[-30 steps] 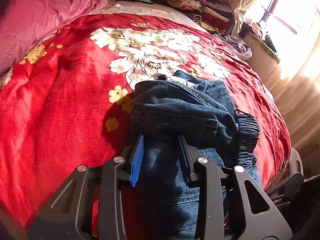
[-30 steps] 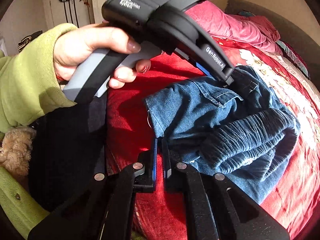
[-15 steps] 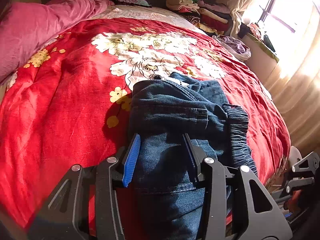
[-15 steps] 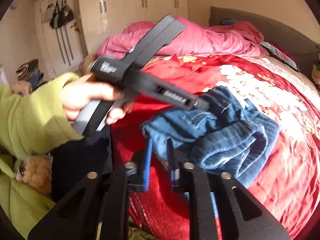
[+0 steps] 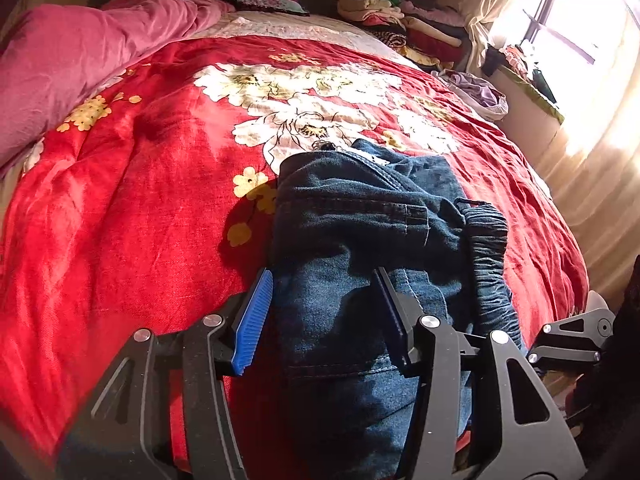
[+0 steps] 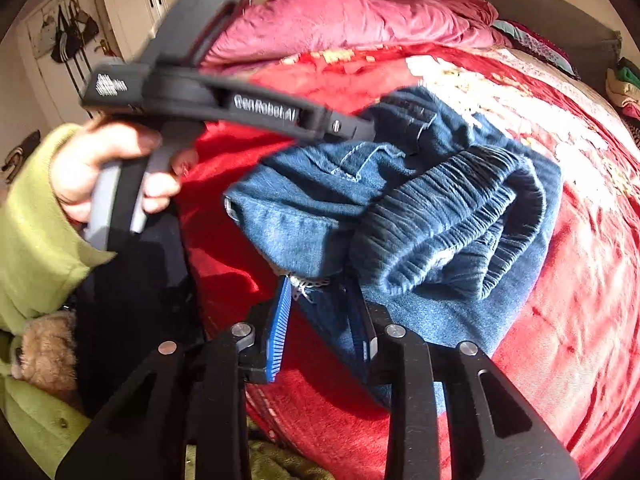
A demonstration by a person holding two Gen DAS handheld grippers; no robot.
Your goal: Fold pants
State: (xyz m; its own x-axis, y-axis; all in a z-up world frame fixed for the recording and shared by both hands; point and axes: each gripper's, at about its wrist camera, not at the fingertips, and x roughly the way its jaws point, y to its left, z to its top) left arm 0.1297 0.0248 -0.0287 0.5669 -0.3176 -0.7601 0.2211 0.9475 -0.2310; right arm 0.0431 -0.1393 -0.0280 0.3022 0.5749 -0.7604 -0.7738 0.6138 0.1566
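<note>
Dark blue jeans [image 5: 360, 216] lie in a folded bundle on the red flowered blanket [image 5: 140, 200], the gathered elastic waistband [image 6: 460, 208] on top at the right. My left gripper [image 5: 324, 312] straddles the near end of the bundle. Its jaws are opening, denim lies between them, and the blue pad [image 5: 256, 316] stands clear of the cloth. My right gripper [image 6: 322, 320] is at the bundle's near corner, jaws opening, with a frayed hem between the pads but not pinched. In the right wrist view the left gripper [image 6: 372, 128] shows from the side, held by a hand [image 6: 104, 168] in a green sleeve.
A pink quilt [image 5: 80, 52] is heaped at the bed's head. Folded clothes [image 5: 400, 20] are stacked at the far right corner beside a bright window [image 5: 580, 12]. Wardrobe doors and hanging bags [image 6: 72, 36] stand on the left. The bed edge runs just below both grippers.
Both grippers' jaws have spread apart and let go of the denim. The right gripper has rolled and shifted along the bundle's corner. The jeans stay on the blanket.
</note>
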